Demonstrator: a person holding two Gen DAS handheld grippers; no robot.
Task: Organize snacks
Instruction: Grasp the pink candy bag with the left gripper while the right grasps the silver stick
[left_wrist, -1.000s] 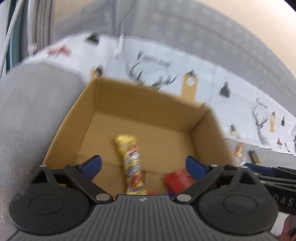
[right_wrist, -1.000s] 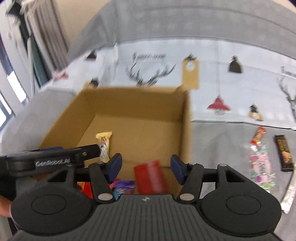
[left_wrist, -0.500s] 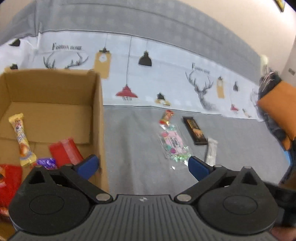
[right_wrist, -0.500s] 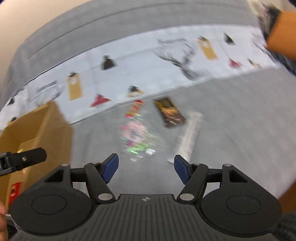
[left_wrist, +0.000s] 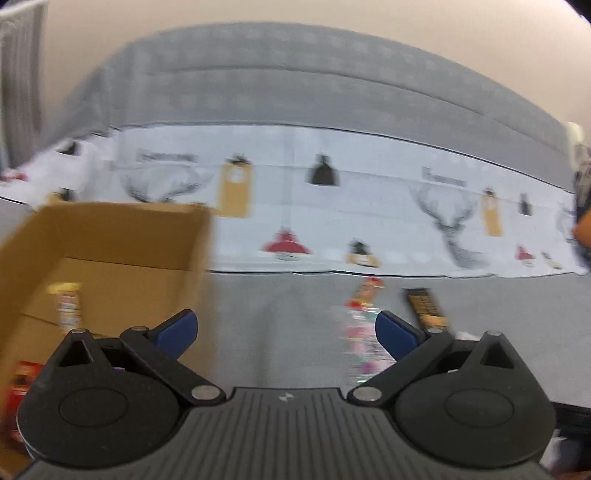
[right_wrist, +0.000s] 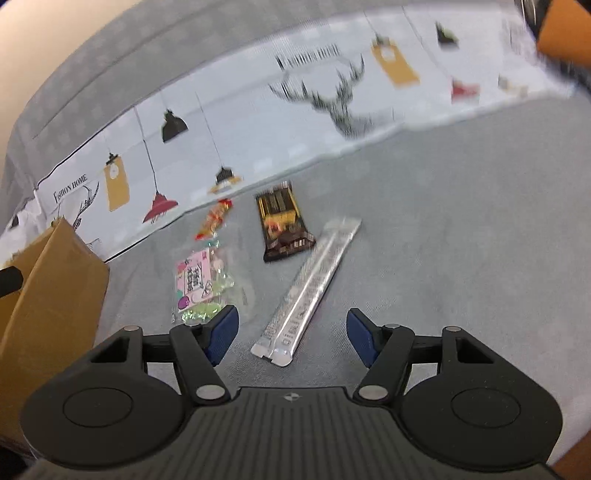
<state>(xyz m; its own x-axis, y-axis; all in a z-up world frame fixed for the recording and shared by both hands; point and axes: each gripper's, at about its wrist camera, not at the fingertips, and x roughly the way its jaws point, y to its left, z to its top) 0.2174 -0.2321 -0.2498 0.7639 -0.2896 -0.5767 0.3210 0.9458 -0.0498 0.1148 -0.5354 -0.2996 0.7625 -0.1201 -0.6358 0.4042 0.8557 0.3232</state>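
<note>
- Four loose snacks on the grey sofa seat (right_wrist: 461, 229), right wrist view: silver stick pack (right_wrist: 309, 288) lying diagonally, near end between the right gripper's blue pads but touching neither; dark chocolate bar (right_wrist: 282, 225) at its 11 o'clock, just beside its far end; pink-labelled clear candy bag (right_wrist: 199, 284) at 9 o'clock of the stick; small orange-red packet (right_wrist: 215, 219) at 12 o'clock of the bag.
- Same candy bag (left_wrist: 360, 332), orange-red packet (left_wrist: 365, 291) and chocolate bar (left_wrist: 424, 310) in the left wrist view — blurred.
- Cardboard box (left_wrist: 199, 258) at 9 o'clock of the loose snacks, open-topped, holding a yellow-wrapped bar (left_wrist: 67, 306) and a red packet (left_wrist: 22, 380) near the frame edge; box corner (right_wrist: 62, 280) also in the right view.
- Right gripper (right_wrist: 291, 334): jaws apart, gripping nothing, above the stick pack's near end.
- Left gripper (left_wrist: 286, 332): jaws wide, empty — over the seat just beside the box's right wall.
- Printed cloth (right_wrist: 258, 118) with deer and hanging lamps at 12 o'clock, against the grey backrest (left_wrist: 295, 96).
</note>
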